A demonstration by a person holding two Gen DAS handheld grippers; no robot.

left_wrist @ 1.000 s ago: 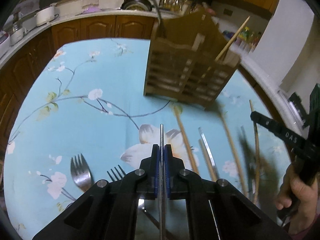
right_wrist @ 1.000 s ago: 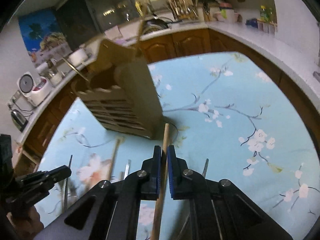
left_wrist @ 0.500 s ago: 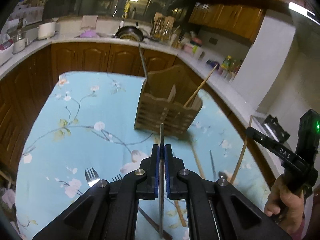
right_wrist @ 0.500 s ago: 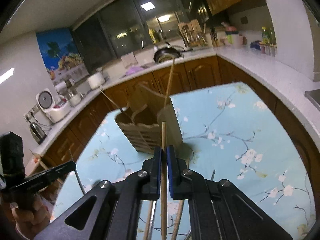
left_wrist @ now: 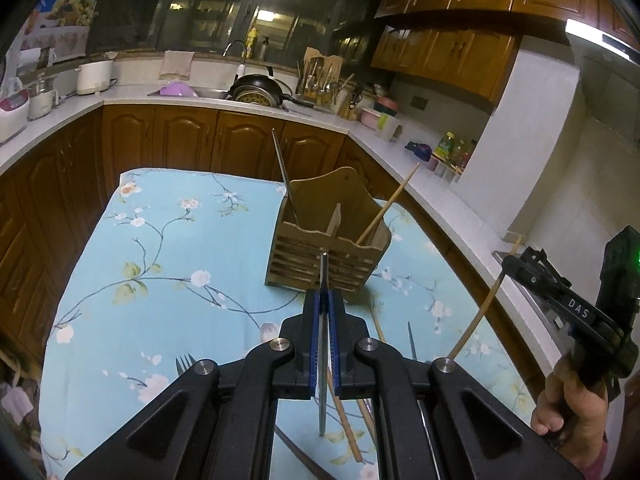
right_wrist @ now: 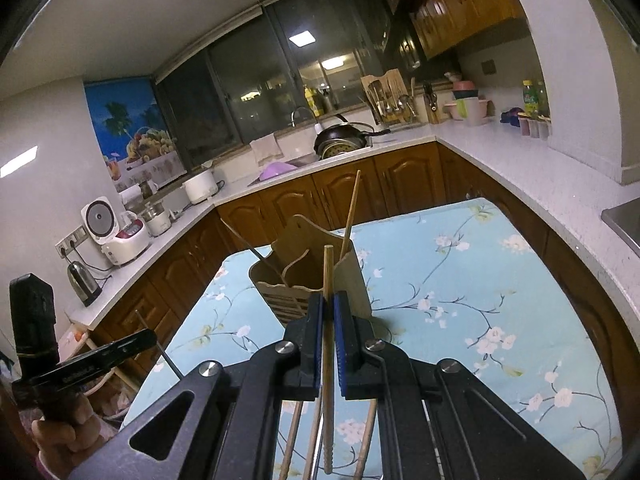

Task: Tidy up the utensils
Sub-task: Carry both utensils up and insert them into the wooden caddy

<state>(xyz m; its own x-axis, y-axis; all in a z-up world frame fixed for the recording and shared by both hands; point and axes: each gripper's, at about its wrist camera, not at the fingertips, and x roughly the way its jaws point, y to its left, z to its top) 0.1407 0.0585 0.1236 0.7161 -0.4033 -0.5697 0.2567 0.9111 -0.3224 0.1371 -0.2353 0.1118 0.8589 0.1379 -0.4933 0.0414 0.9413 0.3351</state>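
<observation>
I am in the carrying step of sorting the utensils: each of my 2 claws is lifted above the table with 1 stick in it, and neither stick has gone into the wooden holder yet. My left gripper is clamped tight on a thin metal chopstick, which runs straight out between the blue pads and points toward the slatted front of the holder. My right gripper is pinched on a wooden chopstick, its tip standing up in front of the holder's right compartment. The holder stands upright on the floral tablecloth, split by a divider into 2 bins: 1 metal stick leans in the left bin and 1 wooden stick leans in the right, which I take as the sorting rule. More chopsticks and a fork lie on the cloth below my left claw, so I judge the job well short of finished. The next move, I think, calls for bringing each stick over its matching bin, tipping it toward upright so the lower end clears the rim, and only then letting go. The risk is catching the divider, the rim or the leaning sticks, or nudging the light holder.
</observation>
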